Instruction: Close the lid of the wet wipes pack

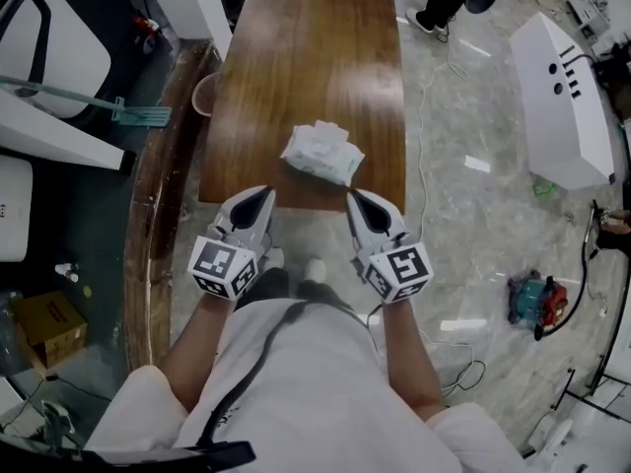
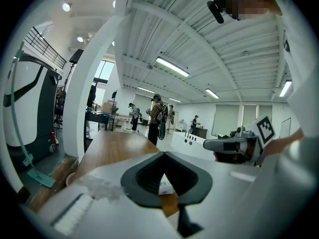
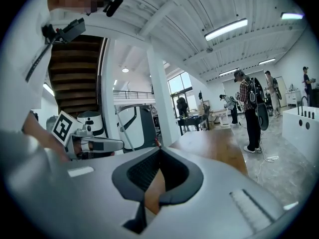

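Both arms reach forward, side by side. The grey-and-white left gripper (image 1: 264, 193) and right gripper (image 1: 352, 195) are pinched together, empty. The soft white wet wipes pack (image 1: 321, 153) lies just ahead on a brown wooden table (image 1: 296, 57).

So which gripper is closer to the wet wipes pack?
Right. The right gripper points at the near right corner of the wet wipes pack, almost reaching it; the left gripper is off its near left side, farther away.
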A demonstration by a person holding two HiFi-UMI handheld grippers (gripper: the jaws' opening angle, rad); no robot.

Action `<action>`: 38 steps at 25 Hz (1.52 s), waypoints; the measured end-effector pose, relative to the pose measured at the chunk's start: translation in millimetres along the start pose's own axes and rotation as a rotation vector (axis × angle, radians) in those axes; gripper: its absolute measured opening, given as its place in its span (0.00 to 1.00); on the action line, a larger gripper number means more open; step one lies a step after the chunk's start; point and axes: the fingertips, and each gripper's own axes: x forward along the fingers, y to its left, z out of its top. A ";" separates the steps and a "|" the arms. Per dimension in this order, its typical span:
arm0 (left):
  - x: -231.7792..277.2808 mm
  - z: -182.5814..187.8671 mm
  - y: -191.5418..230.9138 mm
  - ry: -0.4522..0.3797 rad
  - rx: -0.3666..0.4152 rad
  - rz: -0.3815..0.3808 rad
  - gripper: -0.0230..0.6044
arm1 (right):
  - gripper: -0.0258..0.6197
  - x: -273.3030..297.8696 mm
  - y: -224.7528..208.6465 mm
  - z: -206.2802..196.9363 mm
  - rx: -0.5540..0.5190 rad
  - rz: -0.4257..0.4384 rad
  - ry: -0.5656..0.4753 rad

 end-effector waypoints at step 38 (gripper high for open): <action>156.9 -106.4 50.7 0.176 -0.034 -0.111 0.04 | 0.19 127.7 -122.9 -100.8 -0.002 -0.015 0.158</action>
